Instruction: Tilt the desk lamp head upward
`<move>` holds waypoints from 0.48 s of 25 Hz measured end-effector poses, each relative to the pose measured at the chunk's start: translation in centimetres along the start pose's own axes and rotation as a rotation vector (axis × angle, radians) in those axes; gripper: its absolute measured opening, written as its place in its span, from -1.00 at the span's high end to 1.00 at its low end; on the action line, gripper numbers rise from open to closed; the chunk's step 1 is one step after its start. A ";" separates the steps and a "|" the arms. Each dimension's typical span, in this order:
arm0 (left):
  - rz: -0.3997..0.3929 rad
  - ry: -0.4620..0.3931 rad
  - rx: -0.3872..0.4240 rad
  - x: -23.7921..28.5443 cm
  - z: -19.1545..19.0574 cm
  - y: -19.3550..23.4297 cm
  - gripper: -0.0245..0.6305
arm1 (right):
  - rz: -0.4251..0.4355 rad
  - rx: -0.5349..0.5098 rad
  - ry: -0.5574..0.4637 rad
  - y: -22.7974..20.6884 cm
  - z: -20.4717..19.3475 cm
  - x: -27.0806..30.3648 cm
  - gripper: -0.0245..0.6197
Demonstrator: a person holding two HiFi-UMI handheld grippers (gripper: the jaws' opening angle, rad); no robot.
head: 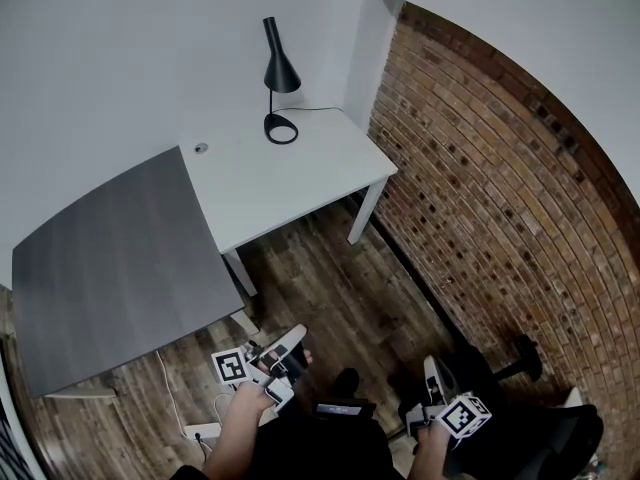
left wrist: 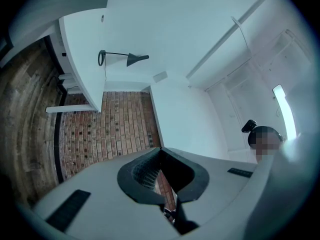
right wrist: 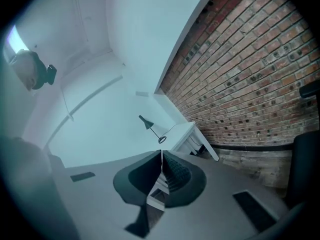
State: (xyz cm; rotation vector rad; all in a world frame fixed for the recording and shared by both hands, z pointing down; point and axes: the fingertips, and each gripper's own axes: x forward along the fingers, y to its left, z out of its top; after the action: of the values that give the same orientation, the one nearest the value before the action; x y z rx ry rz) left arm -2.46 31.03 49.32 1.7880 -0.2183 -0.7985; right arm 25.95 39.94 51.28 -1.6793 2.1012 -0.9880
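Noting the position first: the slim black desk lamp [head: 279, 80], with a cone shade, thin stem and open ring base [head: 281, 128], stands at the far back corner of the white rectangular worktop [head: 300, 183], close to where the white wall meets the red brick wall [head: 480, 188]. Its cord [head: 320, 109] trails off toward that corner. The shade points downward. Both claws are low in the head view, over the wooden floor and well apart from the lamp. The left claw [left wrist: 161, 150] has its tips pressed together with nothing between them, and the right claw [right wrist: 162, 152] is likewise closed and empty. Judgement on handling: the lamp looks light and stiff, probably painted metal, so smooth and prone to slip under the pads. The ring base is small, so a push on the head could slide or tip the whole lamp. The best hold is likely the narrow upper neck of the shade, or its lower rim lifted from beneath. The other claw should pin the stem or ring base. The head's pivot is too small to make out from here.
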 end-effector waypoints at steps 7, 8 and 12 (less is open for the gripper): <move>0.028 -0.041 0.066 5.3 1.2 1.7 0.89 | 0.089 0.043 0.026 -4.1 4.0 4.9 0.88; 0.032 -0.038 0.086 6.2 1.4 1.8 0.89 | 0.105 0.039 0.025 -4.7 5.0 5.7 0.88; 0.054 -0.035 0.146 10.3 2.2 2.6 0.89 | 0.149 0.015 0.013 -6.7 10.1 8.5 0.88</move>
State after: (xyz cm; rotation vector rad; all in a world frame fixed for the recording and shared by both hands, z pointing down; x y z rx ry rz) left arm 4.55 23.09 47.05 1.8976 -0.3548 -0.7923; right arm 34.51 28.01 49.98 -1.4885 2.1851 -0.9680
